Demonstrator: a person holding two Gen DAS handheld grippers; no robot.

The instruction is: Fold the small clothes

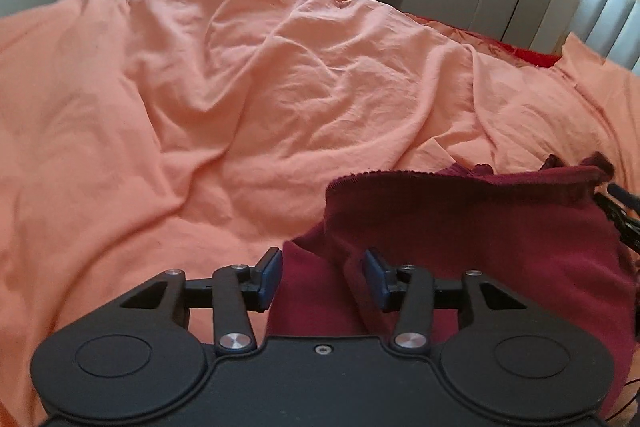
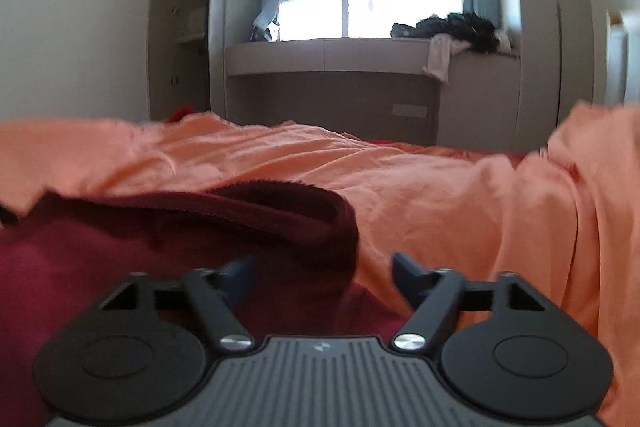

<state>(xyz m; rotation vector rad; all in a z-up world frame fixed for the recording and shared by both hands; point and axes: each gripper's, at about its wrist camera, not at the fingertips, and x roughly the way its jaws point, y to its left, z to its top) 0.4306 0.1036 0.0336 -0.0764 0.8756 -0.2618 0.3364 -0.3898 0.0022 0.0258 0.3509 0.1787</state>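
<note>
Left wrist view shows the dark red garment [image 1: 460, 227] lying on the bed [image 1: 200, 107], on top of the orange sheet. The left hand-held gripper [image 1: 322, 277] hangs over the near edge of the garment, its blue pads [image 1: 272, 275] spread apart with cloth between them, not pinched. The right hand-held gripper [image 2: 324, 275] is spread wide at the garment's [image 2: 140, 247] right edge, and it pinches nothing.
</note>
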